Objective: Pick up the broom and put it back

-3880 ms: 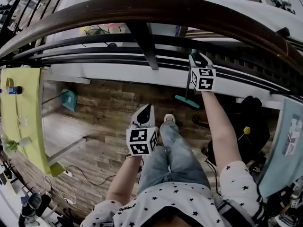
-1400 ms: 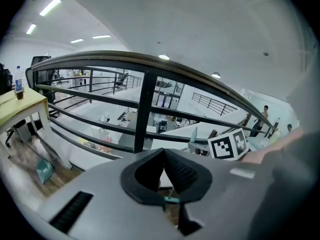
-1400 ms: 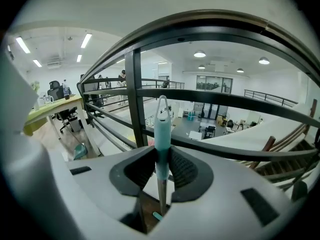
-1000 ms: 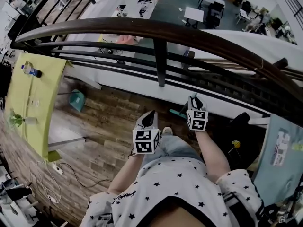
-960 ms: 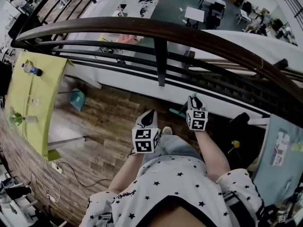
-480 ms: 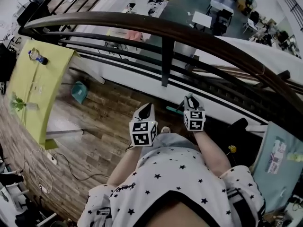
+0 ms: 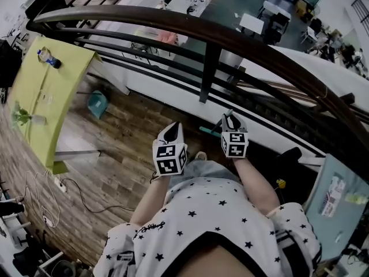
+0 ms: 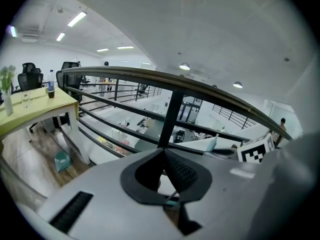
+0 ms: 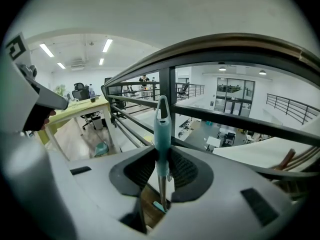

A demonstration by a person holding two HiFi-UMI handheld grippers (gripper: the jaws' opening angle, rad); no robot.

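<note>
The right gripper (image 7: 231,119) pinches the teal-gripped, thin-shafted broom (image 9: 161,126) between its ribbed black pads, handle upright and teal head (image 7: 208,131) down toward the brown wood-plank floor (image 7: 132,149); the left gripper (image 7: 174,129), just beside it, has its jaws pressed together on nothing. Close ahead of both runs the dark wooden handrail (image 7: 253,42) over black metal bars, its black post (image 7: 209,77) nearest the broom; off to the left stand a yellow-green table (image 7: 43,105) bearing a blue-capped bottle (image 7: 48,57), and a teal dustpan (image 7: 98,104) on the floor.
</note>
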